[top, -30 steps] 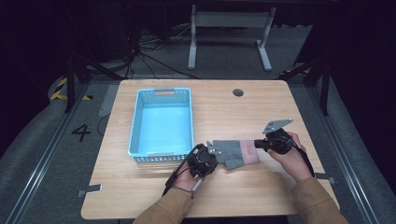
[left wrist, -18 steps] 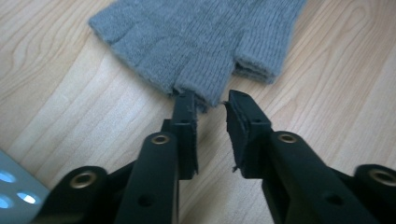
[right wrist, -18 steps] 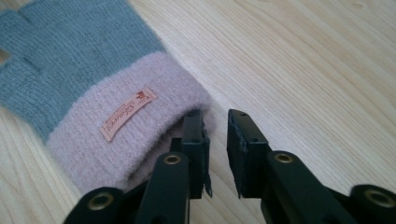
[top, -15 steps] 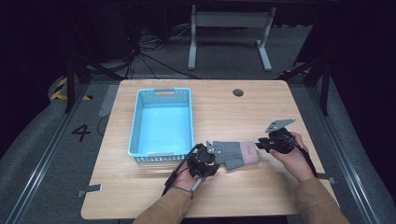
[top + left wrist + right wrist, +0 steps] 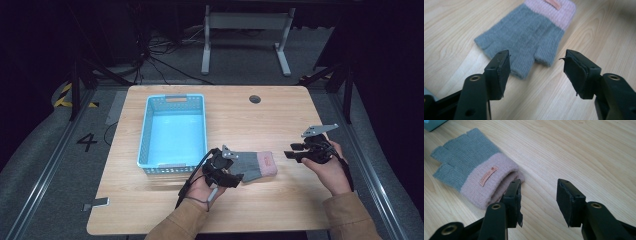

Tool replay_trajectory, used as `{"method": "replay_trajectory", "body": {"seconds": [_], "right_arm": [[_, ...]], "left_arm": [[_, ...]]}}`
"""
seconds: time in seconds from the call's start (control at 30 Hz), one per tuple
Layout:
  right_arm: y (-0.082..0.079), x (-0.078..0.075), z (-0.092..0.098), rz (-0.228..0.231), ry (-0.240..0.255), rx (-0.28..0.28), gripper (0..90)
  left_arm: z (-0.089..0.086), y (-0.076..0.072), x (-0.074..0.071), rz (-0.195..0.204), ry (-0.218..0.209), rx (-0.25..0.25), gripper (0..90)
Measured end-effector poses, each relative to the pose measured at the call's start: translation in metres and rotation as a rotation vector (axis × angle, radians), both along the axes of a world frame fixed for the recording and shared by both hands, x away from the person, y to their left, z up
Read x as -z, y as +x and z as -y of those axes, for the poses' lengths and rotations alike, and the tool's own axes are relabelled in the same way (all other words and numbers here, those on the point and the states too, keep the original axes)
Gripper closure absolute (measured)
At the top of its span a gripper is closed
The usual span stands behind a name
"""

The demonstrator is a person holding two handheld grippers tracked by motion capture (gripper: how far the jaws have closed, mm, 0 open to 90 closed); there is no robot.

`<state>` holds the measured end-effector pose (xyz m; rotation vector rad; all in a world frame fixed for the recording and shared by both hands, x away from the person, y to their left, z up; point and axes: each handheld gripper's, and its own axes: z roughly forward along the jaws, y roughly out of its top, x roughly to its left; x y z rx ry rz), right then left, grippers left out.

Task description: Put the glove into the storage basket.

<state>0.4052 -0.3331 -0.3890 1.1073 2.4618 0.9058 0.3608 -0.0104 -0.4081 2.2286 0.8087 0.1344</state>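
A grey fingerless glove with a pink cuff and a small orange label lies flat on the wooden table. My left gripper hovers at its finger end. In the left gripper view its jaws have just been opening and stand apart above the glove, pressing on nothing. My right gripper is a little to the right of the cuff, clear of it. Its jaws have also just been opening, with bare wood between them and the glove off to one side.
A light-blue plastic basket stands left of the glove, close to my left hand. A round cable hole sits near the table's far edge. A small metal plate lies at the front left corner.
Both grippers have opened and let go of the glove. The right gripper has drawn back to the right, away from the cuff, and both hands have lifted slightly.
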Motion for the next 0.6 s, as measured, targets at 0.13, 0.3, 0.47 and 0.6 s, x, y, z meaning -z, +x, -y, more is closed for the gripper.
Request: {"method": "replay_trajectory", "body": {"seconds": [0.13, 0.3, 0.47, 0.6], "right_arm": [[-0.005, -0.007, 0.006, 0.002, 0.007, 0.012, 54.2], [-0.009, -0.015, 0.017, 0.019, 0.033, 0.039, 54.2], [-0.01, -0.017, 0.023, 0.02, 0.052, 0.038, 54.2], [-0.009, -0.016, 0.027, 0.017, 0.061, 0.043, 54.2]], "left_arm": [[0.005, 0.006, -0.003, -0.006, -0.017, -0.016, 35.4], [0.017, 0.011, -0.003, 0.012, -0.015, -0.039, 31.7], [0.029, 0.018, 0.001, 0.008, -0.009, -0.045, 28.1], [0.034, 0.026, 0.006, 0.006, 0.012, -0.031, 23.8]]}}
